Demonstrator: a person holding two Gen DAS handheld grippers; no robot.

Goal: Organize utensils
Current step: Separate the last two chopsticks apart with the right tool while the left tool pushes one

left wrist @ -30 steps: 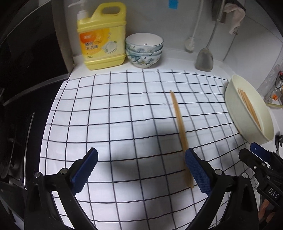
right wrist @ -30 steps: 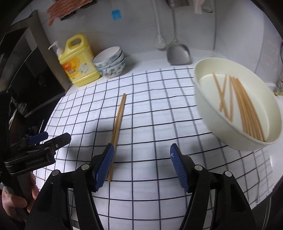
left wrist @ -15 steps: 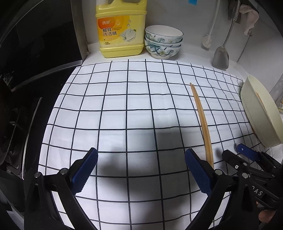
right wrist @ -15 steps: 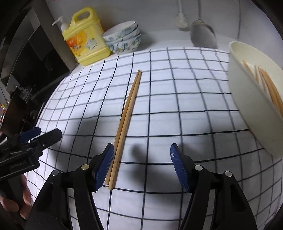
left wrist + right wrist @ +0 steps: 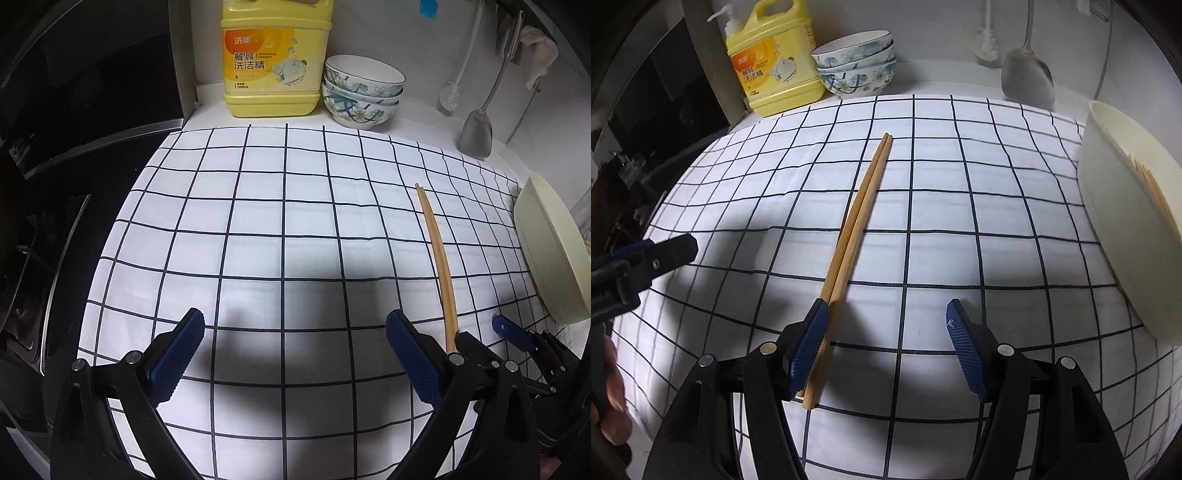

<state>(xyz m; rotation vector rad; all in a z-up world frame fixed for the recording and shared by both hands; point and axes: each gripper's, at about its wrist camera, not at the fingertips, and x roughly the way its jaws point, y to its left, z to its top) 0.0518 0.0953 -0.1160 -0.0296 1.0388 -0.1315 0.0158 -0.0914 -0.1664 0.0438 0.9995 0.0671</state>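
1. Right gripper (image 5: 886, 347) low over the checked cloth (image 5: 960, 221) — jaws wide apart, gripping nothing.
2. Pair of wooden chopsticks (image 5: 857, 229) flat on the cloth, side by side, near ends just beside the inner face of the left-hand blue pad (image 5: 809, 350); contact impossible to tell.
3. Left gripper (image 5: 295, 354) spread wide over bare cloth, empty — chopsticks just outside its right finger.
4. More chopsticks inside the cream bowl (image 5: 1115, 221) at the cloth's right edge.
5. Behind the cloth: yellow dish-soap jug (image 5: 772, 70), stacked floral bowls (image 5: 857, 66).
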